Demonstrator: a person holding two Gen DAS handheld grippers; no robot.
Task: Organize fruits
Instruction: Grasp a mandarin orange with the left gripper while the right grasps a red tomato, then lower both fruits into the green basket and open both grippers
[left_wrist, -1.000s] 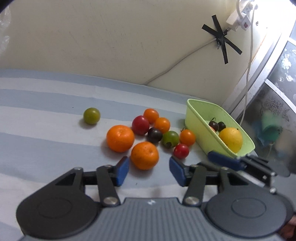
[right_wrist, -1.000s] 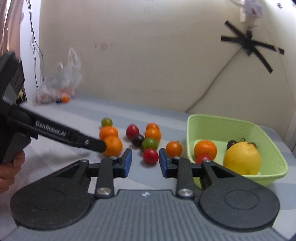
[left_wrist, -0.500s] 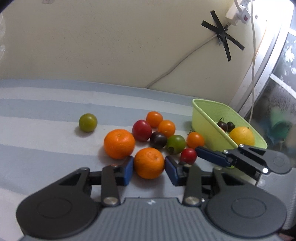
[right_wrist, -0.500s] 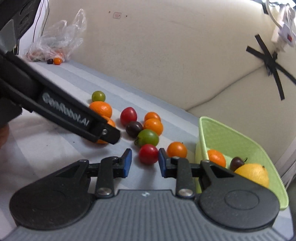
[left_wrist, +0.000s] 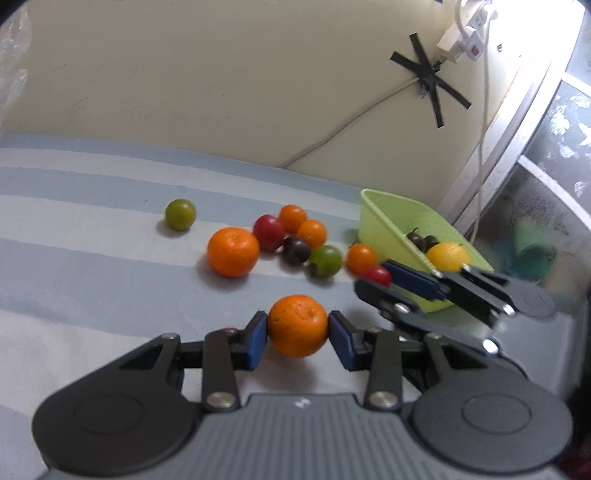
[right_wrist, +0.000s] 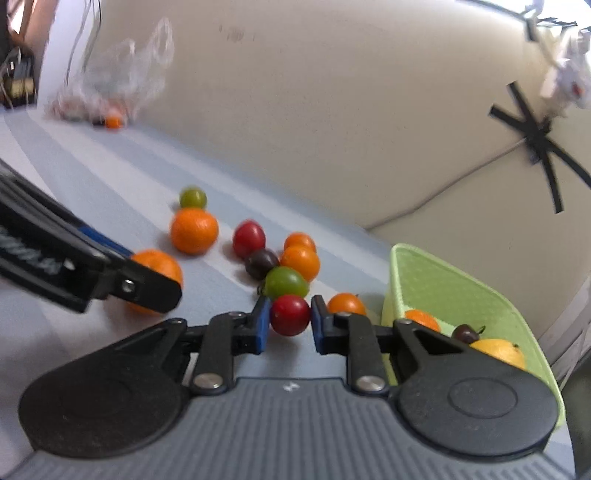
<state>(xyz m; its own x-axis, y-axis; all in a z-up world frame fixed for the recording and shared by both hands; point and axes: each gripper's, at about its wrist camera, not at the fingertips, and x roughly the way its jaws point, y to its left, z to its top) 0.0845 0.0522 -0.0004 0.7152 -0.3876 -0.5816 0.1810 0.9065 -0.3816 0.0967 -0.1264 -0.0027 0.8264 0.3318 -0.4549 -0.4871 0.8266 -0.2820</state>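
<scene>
Nearest in the left wrist view, the left gripper (left_wrist: 298, 334) is clenched on an orange (left_wrist: 297, 325), both blue pads pressed against its sides; a shadow beneath suggests it sits just above the striped cloth (left_wrist: 92, 280). In the right wrist view, the right gripper (right_wrist: 287, 322) has a red tomato (right_wrist: 290, 314) between its pads, which touch or nearly touch it, so it appears grasped.

Beyond them lies the loose pile: a second orange (left_wrist: 232, 252), a dark red tomato (left_wrist: 269, 232), a nearly black one (left_wrist: 296, 250), a green one (left_wrist: 325, 260), three small orange ones (left_wrist: 361, 257), and a lone green tomato (left_wrist: 180, 214) set apart to the left. Farthest right stands the green basket (left_wrist: 384, 218), against the wall.

Judged from this, the sorting is early to midway: the basket holds only a few pieces, two more are in hand, and about eight remain on the cloth.

The right wrist view shows a small orange fruit (right_wrist: 422, 318) inside the basket beside the dark tomato (right_wrist: 466, 333) and the yellow lemon-like fruit (right_wrist: 498, 352); the left view hides that orange fruit. The right view also shows a plastic bag (right_wrist: 114, 85) with more fruit at the far end, barely seen from the left.
</scene>
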